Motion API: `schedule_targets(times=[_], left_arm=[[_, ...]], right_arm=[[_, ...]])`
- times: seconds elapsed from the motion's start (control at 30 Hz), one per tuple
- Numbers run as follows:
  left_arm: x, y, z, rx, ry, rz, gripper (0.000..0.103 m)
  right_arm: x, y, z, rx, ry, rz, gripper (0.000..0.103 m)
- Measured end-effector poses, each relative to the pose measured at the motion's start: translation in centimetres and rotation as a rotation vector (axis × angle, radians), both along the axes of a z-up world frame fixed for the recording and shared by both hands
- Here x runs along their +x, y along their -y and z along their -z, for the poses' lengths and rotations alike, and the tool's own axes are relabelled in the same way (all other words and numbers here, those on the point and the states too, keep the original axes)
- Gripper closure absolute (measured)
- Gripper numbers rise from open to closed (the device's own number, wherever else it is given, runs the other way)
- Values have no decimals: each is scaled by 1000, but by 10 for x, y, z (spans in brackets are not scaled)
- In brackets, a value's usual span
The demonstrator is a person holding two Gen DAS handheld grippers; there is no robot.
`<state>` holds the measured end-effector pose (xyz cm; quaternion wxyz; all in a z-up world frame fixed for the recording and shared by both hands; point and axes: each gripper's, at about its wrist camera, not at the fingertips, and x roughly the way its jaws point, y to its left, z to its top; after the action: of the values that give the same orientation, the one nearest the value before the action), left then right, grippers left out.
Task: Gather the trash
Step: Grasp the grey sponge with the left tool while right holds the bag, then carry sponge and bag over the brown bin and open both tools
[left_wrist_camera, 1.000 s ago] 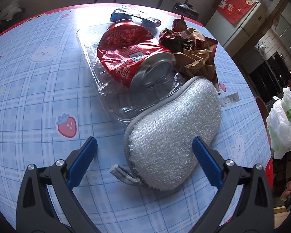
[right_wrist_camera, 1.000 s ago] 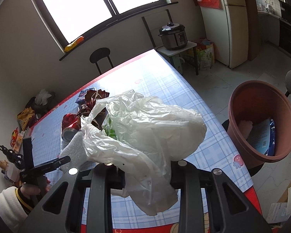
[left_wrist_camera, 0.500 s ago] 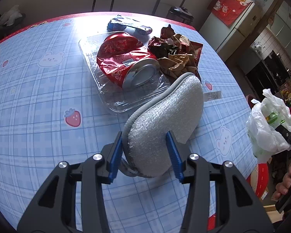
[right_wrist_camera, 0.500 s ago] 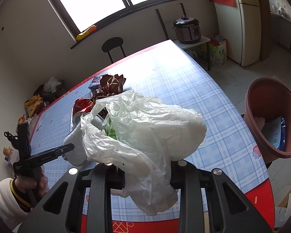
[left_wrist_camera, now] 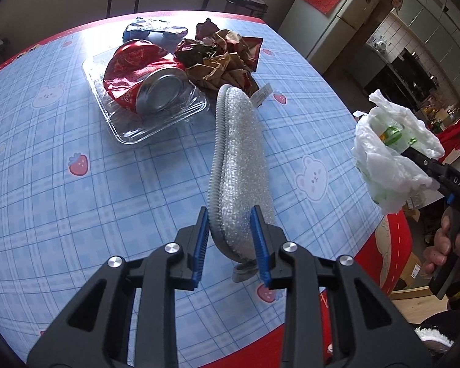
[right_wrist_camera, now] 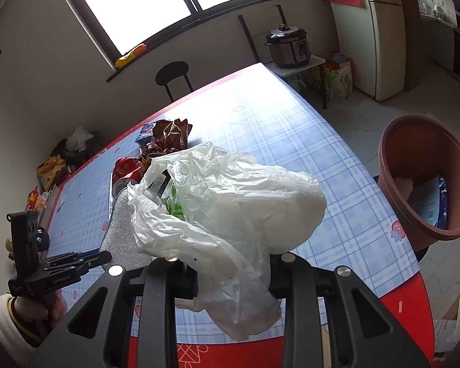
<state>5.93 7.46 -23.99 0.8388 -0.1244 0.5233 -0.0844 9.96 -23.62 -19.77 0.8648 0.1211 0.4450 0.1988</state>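
Observation:
My left gripper (left_wrist_camera: 230,239) is shut on a grey mesh sponge pad (left_wrist_camera: 239,159) and holds it on edge above the blue checked table (left_wrist_camera: 76,214). Beyond it a crushed red cola can (left_wrist_camera: 144,73) lies in a clear plastic tray (left_wrist_camera: 156,122), next to crumpled brown wrappers (left_wrist_camera: 224,58) and a blue wrapper (left_wrist_camera: 150,30). My right gripper (right_wrist_camera: 230,271) is shut on a white plastic bag (right_wrist_camera: 230,202) and holds it above the table's near edge. The bag also shows in the left wrist view (left_wrist_camera: 392,159).
A brown tub (right_wrist_camera: 426,178) with trash inside stands on the floor right of the table. A black stool (right_wrist_camera: 173,75) stands at the far side. A rice cooker (right_wrist_camera: 288,46) sits on a small stand near a fridge (right_wrist_camera: 383,30).
My left gripper has closed on the sponge pad, lifted it off the table and turned it on edge. The right gripper still holds the bag.

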Motion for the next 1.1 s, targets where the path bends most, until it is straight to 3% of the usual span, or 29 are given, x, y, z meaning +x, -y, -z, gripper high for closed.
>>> schedule_targets(times=[0.37, 0.7, 1.1], left_arm=[[11, 28, 15, -47, -88, 121, 70], [0, 27, -24, -58, 43, 36, 86], [-14, 13, -67, -62, 157, -101, 87]], right_arm=[[1, 7, 2, 11, -18, 26, 75], [4, 20, -3, 27, -7, 42, 75], [19, 31, -15, 46, 14, 28, 75]])
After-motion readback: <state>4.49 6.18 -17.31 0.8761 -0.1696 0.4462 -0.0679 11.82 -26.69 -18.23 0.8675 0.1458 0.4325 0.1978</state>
